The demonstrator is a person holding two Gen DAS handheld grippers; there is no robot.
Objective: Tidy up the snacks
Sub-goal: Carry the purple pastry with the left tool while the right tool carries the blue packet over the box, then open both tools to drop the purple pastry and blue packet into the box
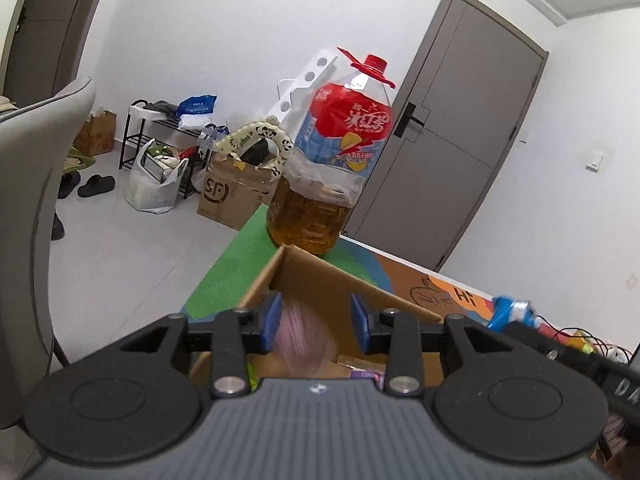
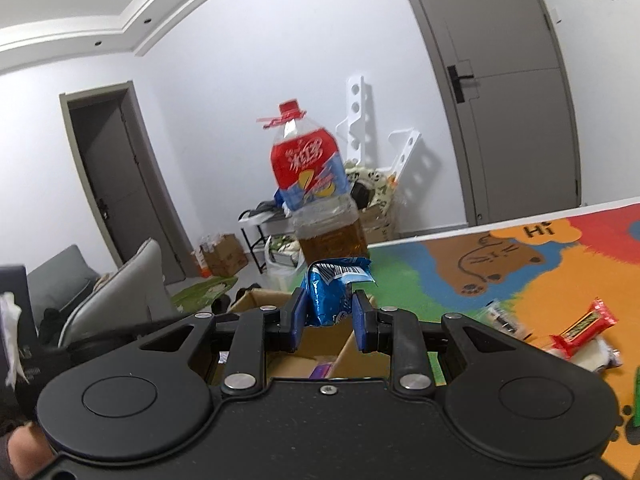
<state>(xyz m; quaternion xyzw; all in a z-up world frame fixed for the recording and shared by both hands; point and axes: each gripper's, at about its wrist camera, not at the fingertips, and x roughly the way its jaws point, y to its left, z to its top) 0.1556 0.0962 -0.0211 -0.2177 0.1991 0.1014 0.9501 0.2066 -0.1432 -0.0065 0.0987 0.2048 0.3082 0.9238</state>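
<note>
cardboard box (image 1: pixel 320 280) is the landmark in the left wrist view: it sits open on the colourful tabletop (image 1: pixel 224 276), and the left hand-held gripper (image 1: pixel 314 320) hangs over its near rim with its blue pads partly apart. a blurred pink packet (image 1: pixel 298 336) lies between the pads, over the box's inside; whether the pads press on it cannot be told. a large oil bottle (image 1: pixel 324 172) with a red cap stands just behind the box's far corner. to the right of the box, a blue snack packet (image 1: pixel 512 312) shows at the tip of the other gripper.

right wrist view: the right hand-held gripper (image 2: pixel 326 316) is clamped tight on the blue snack packet (image 2: pixel 328 296), which stands upright between the pads, above the cardboard box (image 2: pixel 260 300). the oil bottle (image 2: pixel 316 200) rises behind the box. well to the right of the box, a red wrapped snack (image 2: pixel 580 328) and other small packets lie on the tabletop (image 2: pixel 520 272).
</note>
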